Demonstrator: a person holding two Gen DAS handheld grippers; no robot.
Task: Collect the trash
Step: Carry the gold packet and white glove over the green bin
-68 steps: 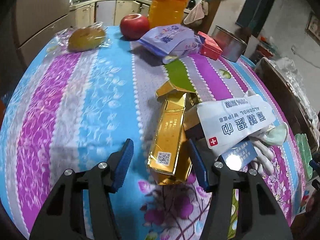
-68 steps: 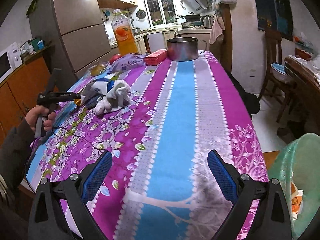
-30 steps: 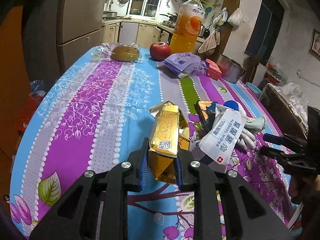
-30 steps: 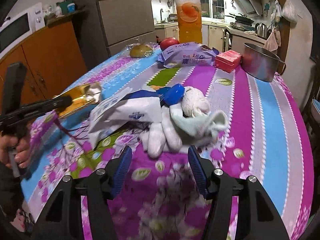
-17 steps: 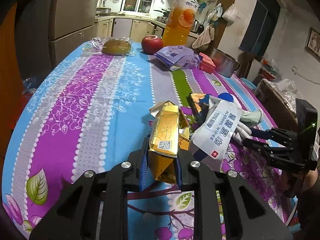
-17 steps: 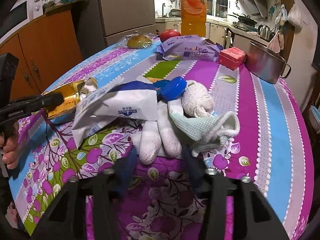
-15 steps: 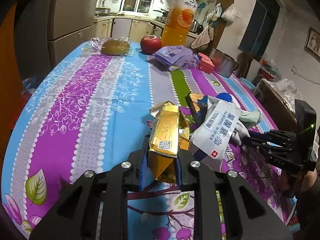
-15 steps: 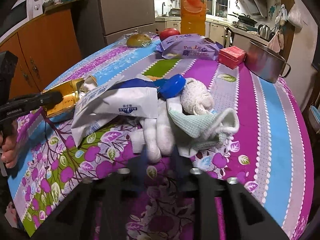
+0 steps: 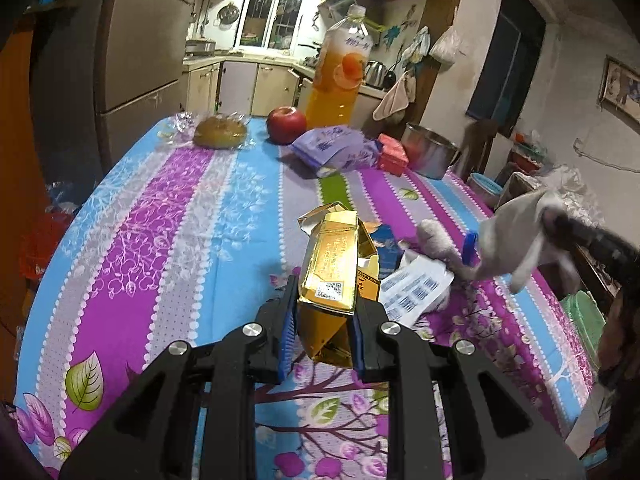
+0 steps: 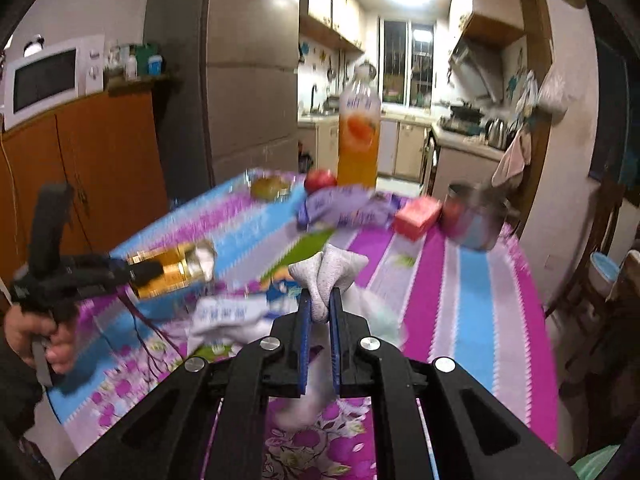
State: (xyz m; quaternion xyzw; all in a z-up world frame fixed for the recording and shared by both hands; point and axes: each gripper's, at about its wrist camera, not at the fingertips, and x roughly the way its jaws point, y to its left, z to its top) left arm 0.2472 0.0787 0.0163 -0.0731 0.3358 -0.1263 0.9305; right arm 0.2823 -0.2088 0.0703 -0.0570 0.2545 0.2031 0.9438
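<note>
Between the right gripper's [image 10: 319, 312] fingers, which have just been closing, a white glove [image 10: 326, 276] is now hanging, lifted off the table [image 9: 192, 216]. The left gripper [image 9: 322, 320] is squeezing the gold box [image 9: 332, 264], so both are getting carried away.

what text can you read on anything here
Nothing reads clearly.
Gold carton: QR code and small print, too small to read.
White wipes packet: barcodes, no legible words.
Orange drink bottle: label characters blurred.
Purple snack bag: print too small to read.

left wrist: close, along fingers [image 9: 289, 330] | right wrist: likewise | shared: table [image 9: 168, 216] toward kitchen
</note>
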